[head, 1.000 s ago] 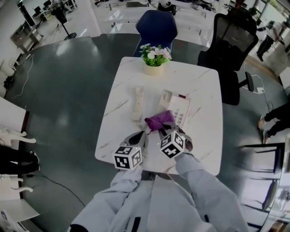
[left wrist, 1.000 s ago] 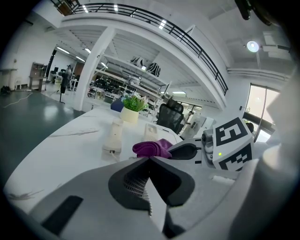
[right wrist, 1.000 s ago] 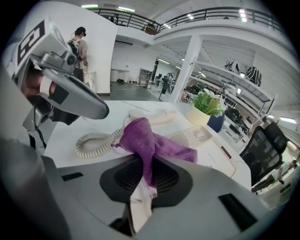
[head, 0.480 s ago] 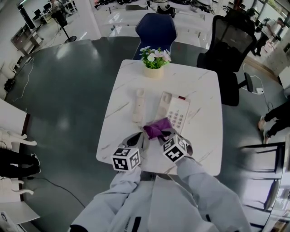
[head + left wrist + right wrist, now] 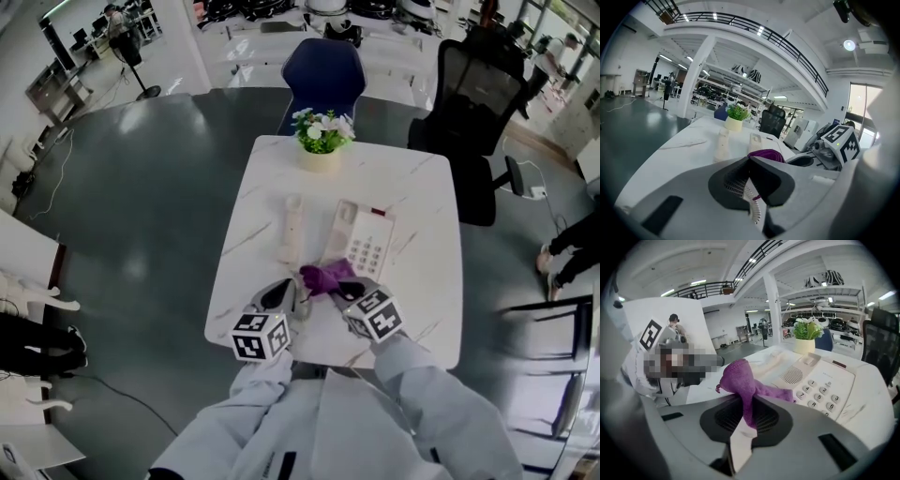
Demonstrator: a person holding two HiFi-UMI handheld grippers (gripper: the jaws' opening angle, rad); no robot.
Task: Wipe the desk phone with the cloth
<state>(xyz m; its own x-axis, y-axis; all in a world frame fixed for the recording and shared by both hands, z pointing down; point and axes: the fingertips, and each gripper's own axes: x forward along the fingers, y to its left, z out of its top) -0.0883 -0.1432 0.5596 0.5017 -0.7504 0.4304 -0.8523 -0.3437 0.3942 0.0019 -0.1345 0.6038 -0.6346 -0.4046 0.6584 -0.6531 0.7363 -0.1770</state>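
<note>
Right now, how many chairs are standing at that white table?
2. A blue chair stands at the far side behind the flower pot, and a black office chair at the far right corner. Dark frames at the right edge might be more.

**Q:** What is seen from above?

**A:** A white marble-patterned table (image 5: 422, 178) is shown, with a potted flowering plant (image 5: 322, 139) set at its far edge. A desk phone (image 5: 366, 242) is laid near the middle, and its handset (image 5: 292, 228) is placed apart on the left.

**Q:** And nearer the viewer?

**A:** Two grippers are held out from grey sleeves. A purple cloth (image 5: 325, 277) is bunched at the tip of the right gripper (image 5: 349, 290), at the phone's near edge. The left gripper (image 5: 280, 295) is held just beside it.
</note>
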